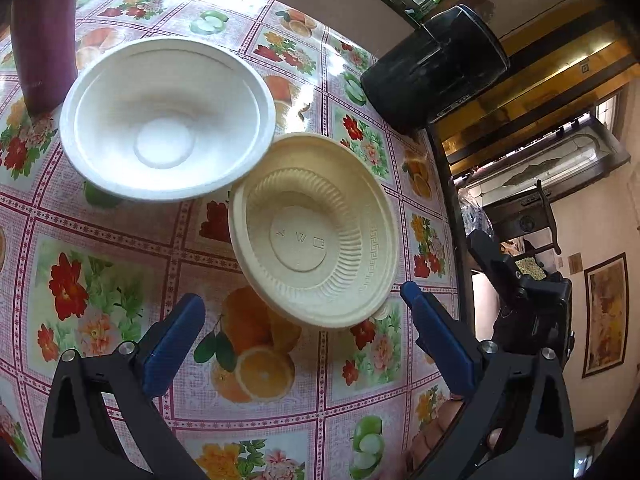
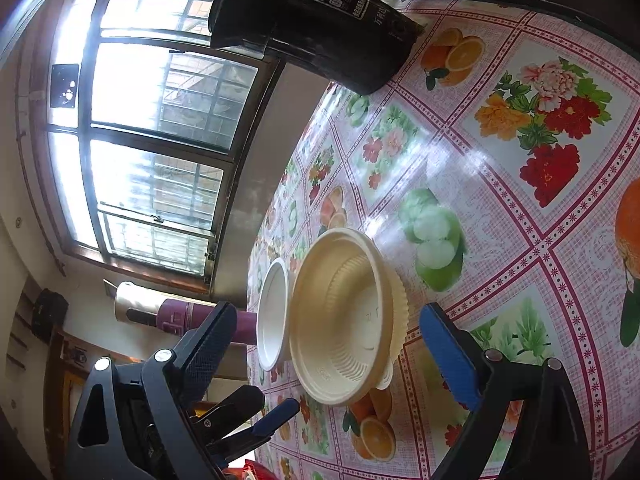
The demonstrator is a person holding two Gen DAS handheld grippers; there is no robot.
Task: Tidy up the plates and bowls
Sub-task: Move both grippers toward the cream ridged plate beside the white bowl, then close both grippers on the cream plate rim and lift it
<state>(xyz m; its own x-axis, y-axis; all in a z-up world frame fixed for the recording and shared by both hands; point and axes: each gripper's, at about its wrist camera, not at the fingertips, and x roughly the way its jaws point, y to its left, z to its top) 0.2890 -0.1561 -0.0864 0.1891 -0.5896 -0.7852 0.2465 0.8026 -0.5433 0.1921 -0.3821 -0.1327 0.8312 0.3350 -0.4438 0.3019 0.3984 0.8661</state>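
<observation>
Both tongs gape empty: left tongs (image 1: pixel 302 308), right tongs (image 2: pixel 326 320). On the surface (image 1: pixel 100 248), the cream bowl (image 1: pixel 314 230) sits near; the white bowl (image 1: pixel 166 118) touches its far-left rim.

The left black tongs with blue finger pads (image 1: pixel 302 312) are wide open and hold nothing. They point down at the worktop. Part of a hand (image 1: pixel 440 436) shows under the right side of these tongs. The right black tongs with blue finger pads (image 2: pixel 326 318) are wide open too, tipped sideways, and empty.
</observation>
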